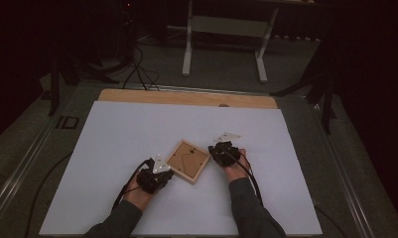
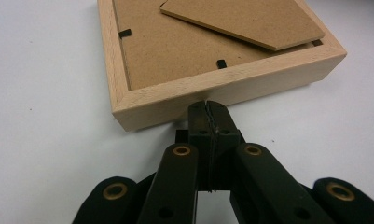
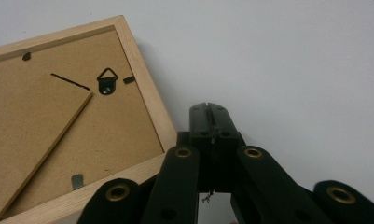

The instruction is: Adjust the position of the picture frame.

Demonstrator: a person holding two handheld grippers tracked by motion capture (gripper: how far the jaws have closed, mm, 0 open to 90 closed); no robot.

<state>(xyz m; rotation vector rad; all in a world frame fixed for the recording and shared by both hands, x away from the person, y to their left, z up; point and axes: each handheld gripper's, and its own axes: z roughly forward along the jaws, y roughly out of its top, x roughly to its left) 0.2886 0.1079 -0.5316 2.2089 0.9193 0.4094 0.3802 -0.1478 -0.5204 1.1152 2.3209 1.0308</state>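
**Wooden frame lies face down between two closed grippers**

The picture frame [image 1: 187, 161] lies back up on the white surface [image 1: 137, 134], a little nearer the person than the middle of the sheet and turned so that its corners point like a diamond in the high view. Its pale wooden border surrounds a brown fibreboard backing [image 2: 175, 51]. A fold-out stand [image 2: 243, 21] of the same board rests on that backing, its free end raised slightly. Small black clips [image 2: 221, 63] hold the backing along the inner edge of the frame, and a black triangular hanger [image 3: 107, 81] sits near one side of it.

The left gripper [image 2: 207, 109] sits at the frame's lower left side. Its fingers are pressed together with nothing between them, and their tips are at the outer face of the wooden border; whether they touch it I cannot tell.

The right gripper [image 3: 208, 112] is just beside the frame's right corner, on bare surface. Its fingers are likewise closed tight and empty, pointing past the frame's edge rather than at it.

Each gripper is held in a hand [image 1: 137, 191], with dark sleeves [image 1: 248, 210] behind them. Beyond the frame, a strip of bare wood [image 1: 186, 97] edges the far side of the surface.
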